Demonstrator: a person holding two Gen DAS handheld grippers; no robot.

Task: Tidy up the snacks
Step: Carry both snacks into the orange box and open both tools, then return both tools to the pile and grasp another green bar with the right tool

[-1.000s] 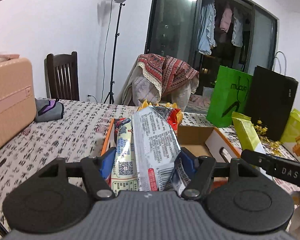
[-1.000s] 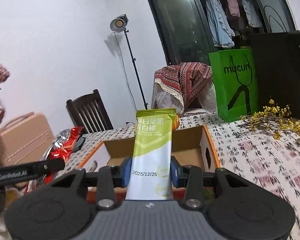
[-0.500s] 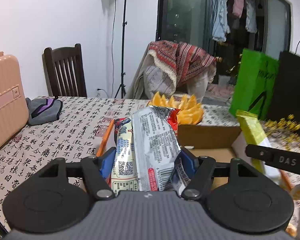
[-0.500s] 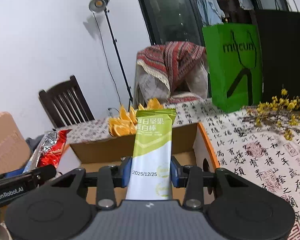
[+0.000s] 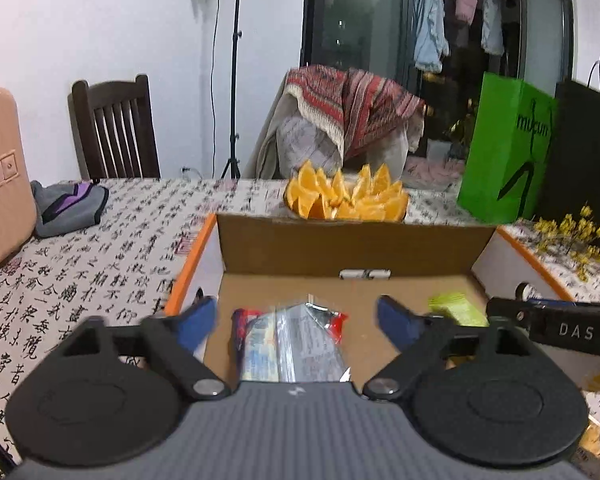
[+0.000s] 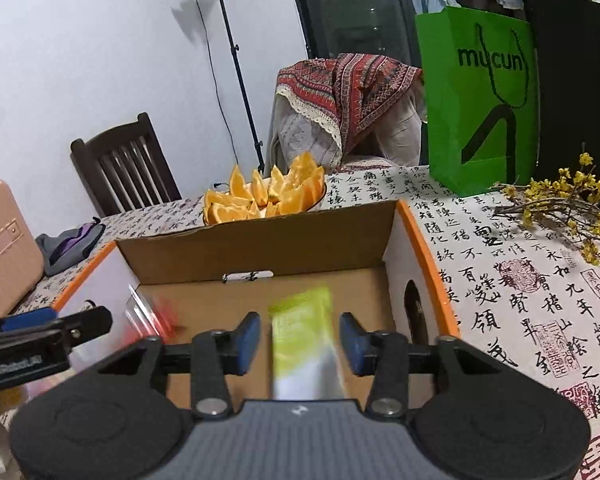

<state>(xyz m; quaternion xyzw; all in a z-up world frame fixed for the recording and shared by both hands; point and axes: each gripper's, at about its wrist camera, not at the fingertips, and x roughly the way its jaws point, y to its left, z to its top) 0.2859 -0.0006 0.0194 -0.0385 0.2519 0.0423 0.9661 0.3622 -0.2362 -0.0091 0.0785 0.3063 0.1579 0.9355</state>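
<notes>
An open cardboard box [image 5: 352, 246] [image 6: 260, 246] with orange-edged flaps sits right in front of both grippers. My left gripper [image 5: 296, 318] hangs over the box, its jaws opening wide; the silver and red snack bags [image 5: 290, 344] lie loose between the blue pads, touching neither, and drop toward the box floor. My right gripper [image 6: 298, 338] is over the box too, jaws opening. The green and white nut bar packet [image 6: 304, 340] is blurred between its pads with gaps on both sides. The packet also shows in the left wrist view [image 5: 456, 308].
A bowl of orange wedges [image 5: 346, 196] [image 6: 264, 194] stands just behind the box. A green paper bag [image 6: 478, 104], a black bag [image 6: 580, 80] and yellow flower twigs [image 6: 568, 204] are at the right. A pink suitcase [image 5: 0, 168], grey pouch [image 5: 68, 206] and dark chair [image 5: 116, 128] are at the left.
Both grippers moved forward and down over the box. Both let go: the snack bags and the green packet, gripped upright before, now slip down loose between the parted jaws.
</notes>
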